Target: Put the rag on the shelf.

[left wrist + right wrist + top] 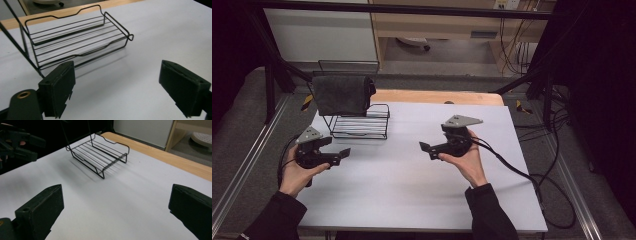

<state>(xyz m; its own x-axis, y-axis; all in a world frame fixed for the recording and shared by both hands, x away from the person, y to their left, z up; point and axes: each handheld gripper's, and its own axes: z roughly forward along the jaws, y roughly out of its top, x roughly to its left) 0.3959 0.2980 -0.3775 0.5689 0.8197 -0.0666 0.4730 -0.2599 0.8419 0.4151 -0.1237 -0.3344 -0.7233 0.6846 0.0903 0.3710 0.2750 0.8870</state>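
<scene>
A black wire rack (360, 125) stands at the far left of the white table (412, 195). A dark grey towel (342, 95) hangs over its top rail. My left gripper (339, 147) is held at the table's left edge, just in front of the rack, open with nothing between its jaws. In the left gripper view its jaws (117, 85) are spread wide, with the rack's lower tray (80, 37) ahead. My right gripper (428, 151) is over the table's middle right, pointing left, open and empty. In the right gripper view the gripper (115, 212) faces the rack (100, 155), and the left gripper (17, 142) shows at the upper left.
A wooden strip (437, 96) runs along the table's far edge. Cables (552, 200) trail off the right side onto the floor. Black frame posts (269, 85) stand at both back corners. A wooden shelf unit (437, 25) is behind the table.
</scene>
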